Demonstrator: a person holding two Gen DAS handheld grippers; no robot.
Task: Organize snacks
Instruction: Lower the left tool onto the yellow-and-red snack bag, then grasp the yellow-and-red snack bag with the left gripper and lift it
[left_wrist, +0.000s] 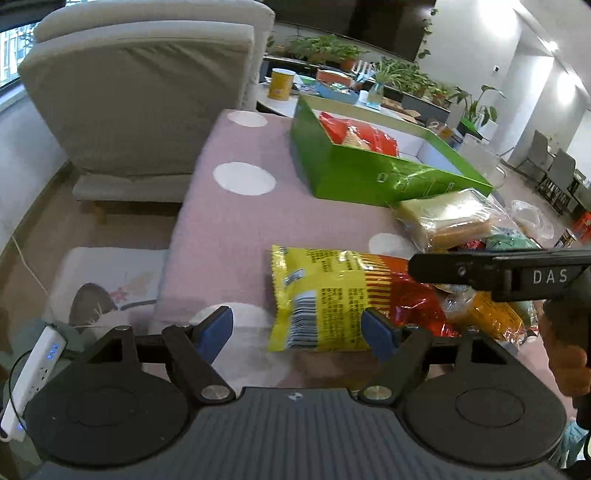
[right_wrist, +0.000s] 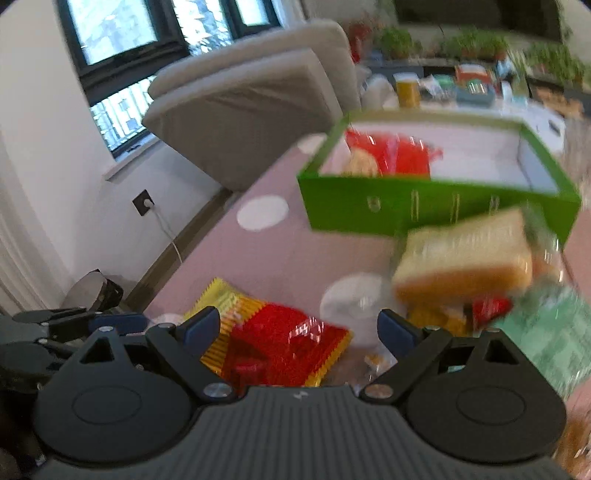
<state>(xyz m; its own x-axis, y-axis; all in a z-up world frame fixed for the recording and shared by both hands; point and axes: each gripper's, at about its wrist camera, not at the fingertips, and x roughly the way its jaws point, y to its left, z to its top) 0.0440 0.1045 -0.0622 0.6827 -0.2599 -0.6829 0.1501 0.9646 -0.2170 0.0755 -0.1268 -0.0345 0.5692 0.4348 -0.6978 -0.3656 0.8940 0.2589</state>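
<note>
Green box on table holds red snack bag

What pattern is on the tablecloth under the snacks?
Dusty pink tablecloth with large white dots, clearest in the left wrist view.
</note>
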